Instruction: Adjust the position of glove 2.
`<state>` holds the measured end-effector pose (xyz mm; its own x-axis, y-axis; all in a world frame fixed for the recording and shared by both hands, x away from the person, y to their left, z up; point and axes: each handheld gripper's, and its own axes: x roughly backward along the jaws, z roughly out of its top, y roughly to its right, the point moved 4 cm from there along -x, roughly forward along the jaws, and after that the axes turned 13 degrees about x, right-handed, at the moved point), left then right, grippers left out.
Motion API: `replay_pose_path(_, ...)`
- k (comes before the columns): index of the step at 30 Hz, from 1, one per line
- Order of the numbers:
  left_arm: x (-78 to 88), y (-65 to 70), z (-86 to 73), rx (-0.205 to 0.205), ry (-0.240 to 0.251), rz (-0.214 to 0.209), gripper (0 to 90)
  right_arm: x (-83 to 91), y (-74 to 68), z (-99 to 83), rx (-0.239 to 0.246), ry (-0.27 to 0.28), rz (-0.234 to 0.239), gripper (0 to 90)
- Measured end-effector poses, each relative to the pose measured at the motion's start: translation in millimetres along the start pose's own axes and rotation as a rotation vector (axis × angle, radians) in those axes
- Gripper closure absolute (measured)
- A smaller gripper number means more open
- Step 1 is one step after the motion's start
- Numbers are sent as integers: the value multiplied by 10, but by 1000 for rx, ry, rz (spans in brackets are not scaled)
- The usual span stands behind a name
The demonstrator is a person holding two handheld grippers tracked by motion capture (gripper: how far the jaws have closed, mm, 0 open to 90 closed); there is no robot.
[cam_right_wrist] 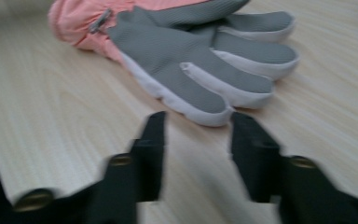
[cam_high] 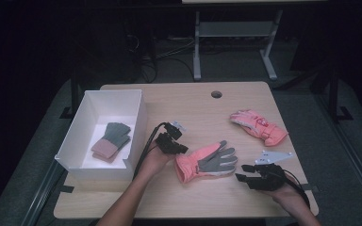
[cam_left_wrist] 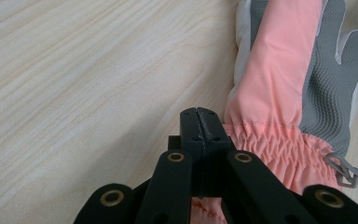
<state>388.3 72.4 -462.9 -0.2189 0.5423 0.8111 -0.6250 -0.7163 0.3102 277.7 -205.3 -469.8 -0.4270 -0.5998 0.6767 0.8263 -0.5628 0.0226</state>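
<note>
A pink glove (cam_high: pixel 207 162) with a grey palm lies palm up in the middle of the wooden table (cam_high: pixel 193 108). My left gripper (cam_high: pixel 183 149) is at its cuff end. In the left gripper view the jaws (cam_left_wrist: pixel 200 122) are shut, tips right beside the gathered pink cuff (cam_left_wrist: pixel 270 144); whether any fabric is pinched I cannot tell. My right gripper (cam_high: pixel 240 173) lies to the right of the glove's fingers. In the right gripper view it (cam_right_wrist: pixel 198 123) stands open, with the grey and white fingertips (cam_right_wrist: pixel 205 100) just ahead of the gap and nothing between the pads.
A second pink glove (cam_high: pixel 259 126) lies at the back right of the table. At the left stands a white box (cam_high: pixel 139 120) that holds a grey glove with a pink cuff (cam_high: pixel 113 140). A cable hole (cam_high: pixel 216 94) sits near the table's far edge.
</note>
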Motion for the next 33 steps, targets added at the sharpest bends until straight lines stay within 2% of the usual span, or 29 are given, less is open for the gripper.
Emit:
replay_pose_path(1, 3, 1, -7, -6, -5, -1, 899, -43, -29, -1, 14, -16, 20, 811)
replay_pose_path(2, 3, 1, -7, -6, -5, -1, 899, -43, -29, -1, 14, -16, 20, 811)
replay_pose_path(4, -2, 6, -15, -3, -4, -6, 899, -86, -61, 7, 28, -33, 27, 898)
replay_pose_path(13, 46, 27, -76, -5, -18, -31, 899, -311, -91, 168, 64, -46, 51, 900)
replay_pose_path(14, 60, 30, -94, -15, -29, -34, 899, -336, -93, 181, 67, -51, 52, 900)
replay_pose_path(15, 60, 55, -113, -2, -20, -42, 899, -355, -91, 191, 68, -58, 50, 900)
replay_pose_path(16, 74, 77, -157, -19, -31, -43, 899, -384, -79, 202, 71, -63, 48, 900)
replay_pose_path(18, 78, 90, -181, -21, -34, -46, 899, -401, -66, 205, 73, -73, 42, 900)
replay_pose_path(20, 90, 123, -230, -18, -42, -57, 899, -434, -35, 214, 73, -84, 36, 900)
replay_pose_path(21, 101, 161, -284, -26, -52, -76, 899, -473, 3, 236, 73, -88, 25, 900)
replay_pose_path(25, 100, 234, -358, -41, -59, -95, 899, -531, 61, 281, 66, -87, 13, 900)
replay_pose_path(27, 98, 308, -404, -61, -67, -114, 899, -587, 118, 327, 56, -93, -8, 900)
replay_pose_path(33, 51, 445, -428, -94, -84, -149, 899, -664, 227, 401, 42, -91, -29, 900)
